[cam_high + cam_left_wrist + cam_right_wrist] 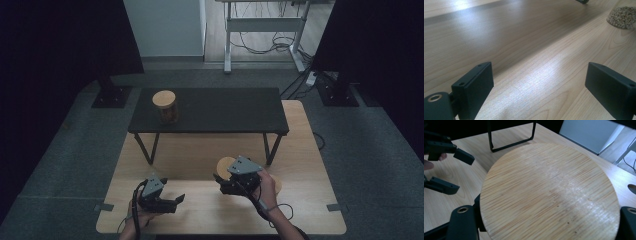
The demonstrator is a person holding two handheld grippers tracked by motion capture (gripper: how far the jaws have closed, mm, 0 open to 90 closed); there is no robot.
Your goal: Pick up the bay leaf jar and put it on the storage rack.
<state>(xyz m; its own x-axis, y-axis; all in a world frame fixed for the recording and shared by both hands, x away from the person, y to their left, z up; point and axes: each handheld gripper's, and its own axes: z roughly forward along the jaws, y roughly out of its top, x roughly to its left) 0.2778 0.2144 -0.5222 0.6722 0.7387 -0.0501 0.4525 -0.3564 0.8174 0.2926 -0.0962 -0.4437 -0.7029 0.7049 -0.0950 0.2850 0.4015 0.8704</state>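
Bamboo lid [549,192] sits clamped between the jaws of the right hand-held gripper [231,181], held over the near part of the wooden counter [200,160], so the lid looks already off its jar [622,16] of pale beans. The left hand-held gripper [170,201] rests nearby with jaws wide apart and nothing between them. Farther back, a second lidded jar [165,106] stands on the low black table [225,112]. Setting the lid somewhere seems to be what is left.

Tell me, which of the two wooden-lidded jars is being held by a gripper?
The jar on the light wooden table, its round lid clamped in the right gripper. The other jar stands untouched on the black bench.
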